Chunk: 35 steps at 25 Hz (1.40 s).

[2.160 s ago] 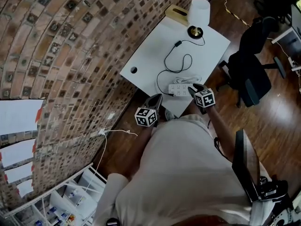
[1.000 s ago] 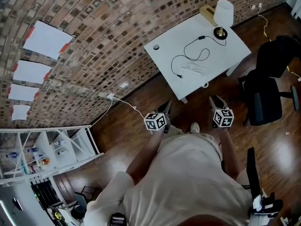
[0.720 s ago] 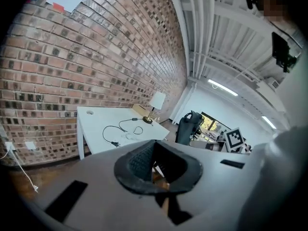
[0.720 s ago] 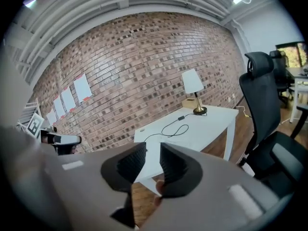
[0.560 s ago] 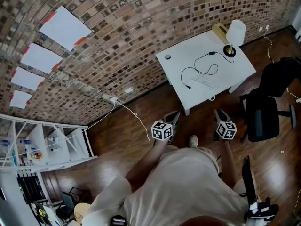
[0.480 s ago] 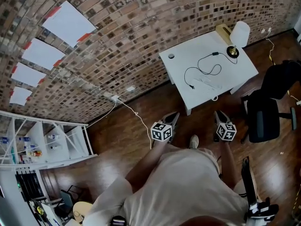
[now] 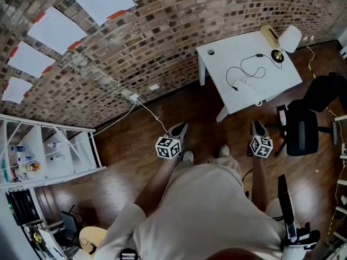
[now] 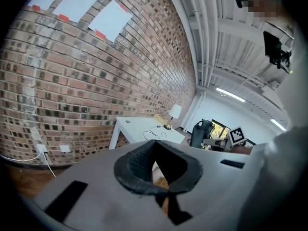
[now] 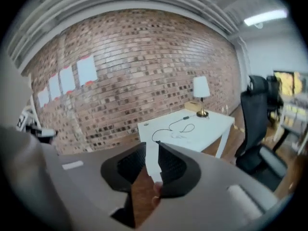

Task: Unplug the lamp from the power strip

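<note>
Well back over the wooden floor (image 7: 162, 110), the left gripper (image 7: 180, 128) holds its jaw tips together and the right gripper (image 7: 256, 126) keeps empty jaws slightly apart, just opened further, both far from the lamp (image 7: 291, 38) on the white table (image 7: 217, 64).

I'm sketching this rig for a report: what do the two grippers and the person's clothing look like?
The left gripper and the right gripper look alike: smooth grey bodies, with black ridged pads lining the jaws. Each carries a white cube printed with black square markers. The person wears a light beige top.
</note>
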Tool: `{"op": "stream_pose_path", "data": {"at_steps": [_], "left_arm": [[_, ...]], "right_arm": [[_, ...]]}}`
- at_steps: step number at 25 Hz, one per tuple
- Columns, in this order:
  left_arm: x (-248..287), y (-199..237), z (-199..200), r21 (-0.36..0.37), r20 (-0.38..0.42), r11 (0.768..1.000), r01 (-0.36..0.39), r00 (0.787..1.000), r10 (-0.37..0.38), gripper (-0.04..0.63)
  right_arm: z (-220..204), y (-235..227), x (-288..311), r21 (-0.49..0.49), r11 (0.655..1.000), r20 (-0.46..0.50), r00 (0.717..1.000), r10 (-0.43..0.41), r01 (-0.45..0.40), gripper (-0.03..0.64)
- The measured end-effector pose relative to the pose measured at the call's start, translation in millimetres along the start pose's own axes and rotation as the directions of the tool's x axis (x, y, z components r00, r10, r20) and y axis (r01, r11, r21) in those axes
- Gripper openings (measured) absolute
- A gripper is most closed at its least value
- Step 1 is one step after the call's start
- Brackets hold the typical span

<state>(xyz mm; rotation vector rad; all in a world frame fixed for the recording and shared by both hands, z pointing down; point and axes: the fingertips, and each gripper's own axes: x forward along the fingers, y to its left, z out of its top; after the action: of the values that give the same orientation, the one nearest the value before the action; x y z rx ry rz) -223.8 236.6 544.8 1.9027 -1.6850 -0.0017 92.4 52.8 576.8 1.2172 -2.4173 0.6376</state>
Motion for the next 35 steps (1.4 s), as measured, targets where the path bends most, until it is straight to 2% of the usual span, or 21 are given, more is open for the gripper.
{"op": "stream_pose_path", "data": {"at_steps": [2, 4, 7, 9, 12, 16, 19, 24, 26, 28, 31, 33, 35], "left_arm": [[-23, 29, 15, 0.008, 0.039, 1.0, -0.014, 0.999, 0.013, 0.003], [-41, 51, 24, 0.028, 0.059, 1.0, -0.012, 0.998, 0.01, 0.003], [-57, 85, 30, 0.056, 0.067, 0.998, -0.009, 0.998, 0.006, 0.003], [-62, 105, 37, 0.053, 0.072, 0.999, -0.012, 0.997, 0.008, 0.003], [-68, 112, 47, 0.057, 0.078, 0.998, 0.01, 0.997, -0.014, 0.003], [-60, 90, 41, 0.084, 0.048, 0.992, 0.093, 0.994, -0.097, 0.003], [-51, 66, 14, 0.083, 0.002, 0.985, 0.148, 0.989, -0.149, 0.003], [-27, 14, -6, 0.087, -0.029, 0.97, 0.226, 0.974, -0.225, 0.003], [-22, -5, -7, 0.106, -0.041, 0.964, 0.244, 0.97, -0.241, 0.003], [-18, -25, -8, 0.117, -0.061, 0.958, 0.261, 0.965, -0.255, 0.003], [-13, -63, -7, 0.122, -0.081, 0.946, 0.302, 0.953, -0.293, 0.003], [-14, -86, -7, 0.133, -0.096, 0.935, 0.327, 0.944, -0.316, 0.003], [-12, -104, -12, 0.151, -0.121, 0.926, 0.346, 0.936, -0.33, 0.003]], "right_arm": [[0, 34, -1, -0.157, 0.988, 0.01, 1.0, -0.004, 0.005, 0.086], [-10, 67, 0, -0.226, 0.974, 0.014, 1.0, 0.016, -0.012, 0.106], [-40, 106, -4, -0.267, 0.964, -0.005, 1.0, 0.021, -0.022, 0.142], [-62, 118, -17, -0.283, 0.959, -0.025, 1.0, -0.018, 0.01, 0.164], [-87, 110, -44, -0.235, 0.968, -0.052, 0.994, -0.099, 0.084, 0.173], [-98, 84, -67, -0.19, 0.964, -0.062, 0.978, -0.2, 0.185, 0.17], [-95, 77, -75, -0.207, 0.958, -0.044, 0.976, -0.214, 0.2, 0.156], [-67, 67, -89, -0.221, 0.962, 0.005, 0.987, -0.162, 0.159, 0.156], [-51, 79, -97, -0.25, 0.962, 0.007, 0.994, -0.113, 0.111, 0.155], [-35, 101, -106, -0.33, 0.943, 0.005, 0.999, -0.045, 0.044, 0.144], [-8, 124, -115, -0.451, 0.892, 0.022, 0.999, 0.033, -0.019, 0.138], [-2, 127, -117, -0.474, 0.879, 0.008, 0.998, 0.055, -0.045, 0.138], [-1, 122, -119, -0.468, 0.883, -0.002, 0.999, 0.049, -0.044, 0.138]]}}
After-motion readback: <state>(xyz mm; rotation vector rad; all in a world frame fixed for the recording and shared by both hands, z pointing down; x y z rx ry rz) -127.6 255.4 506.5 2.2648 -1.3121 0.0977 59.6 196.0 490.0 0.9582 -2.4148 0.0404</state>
